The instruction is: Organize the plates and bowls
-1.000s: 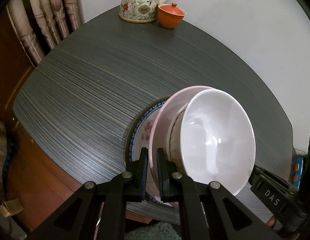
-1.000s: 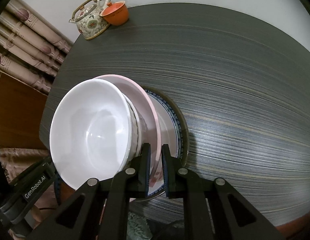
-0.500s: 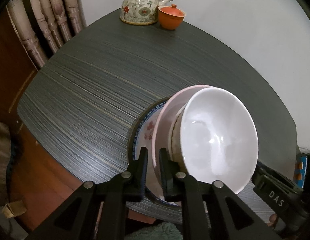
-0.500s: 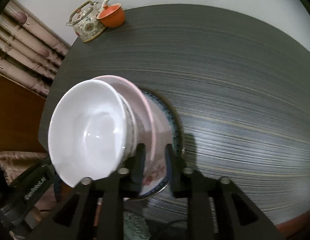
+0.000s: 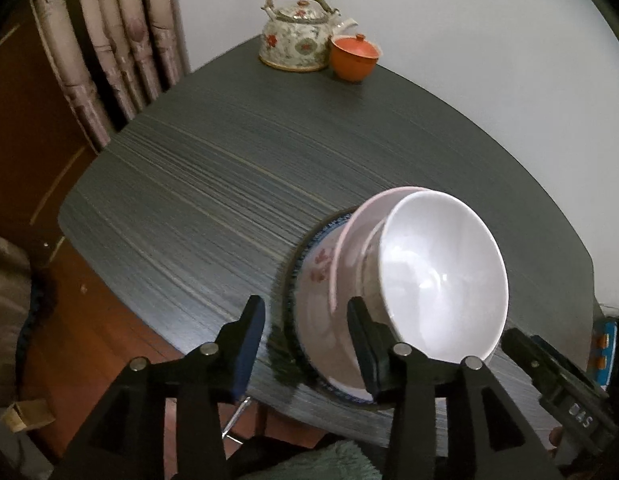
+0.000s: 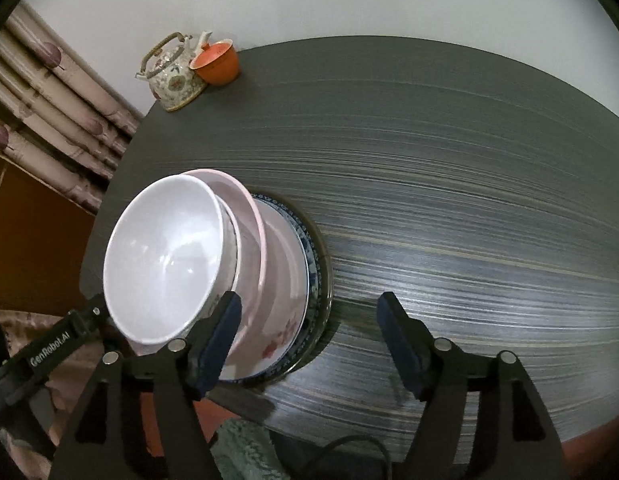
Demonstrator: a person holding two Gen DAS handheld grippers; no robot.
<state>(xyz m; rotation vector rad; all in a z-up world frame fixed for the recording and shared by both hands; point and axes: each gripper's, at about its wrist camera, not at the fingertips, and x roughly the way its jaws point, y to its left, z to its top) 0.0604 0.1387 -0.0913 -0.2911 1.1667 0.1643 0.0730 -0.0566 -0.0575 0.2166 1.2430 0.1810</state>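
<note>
At the far left of the dark streaked wooden table (image 6: 449, 184), a floral ceramic teapot (image 5: 295, 42) stands touching a small orange lidded cup (image 5: 354, 58). Near the front edge, a glossy white bowl (image 5: 443, 276) sits nested on a pink plate (image 5: 351, 240) over a blue-rimmed floral plate (image 5: 315, 276). The left gripper (image 5: 305, 336) and right gripper (image 6: 309, 334) flank this stack with fingers spread apart, gripping nothing.

Both grippers have let go. The left gripper (image 5: 305, 334) and the right gripper (image 6: 309, 330) were pinching the pink plate (image 5: 351, 240); now their jaws are wide apart.
</note>
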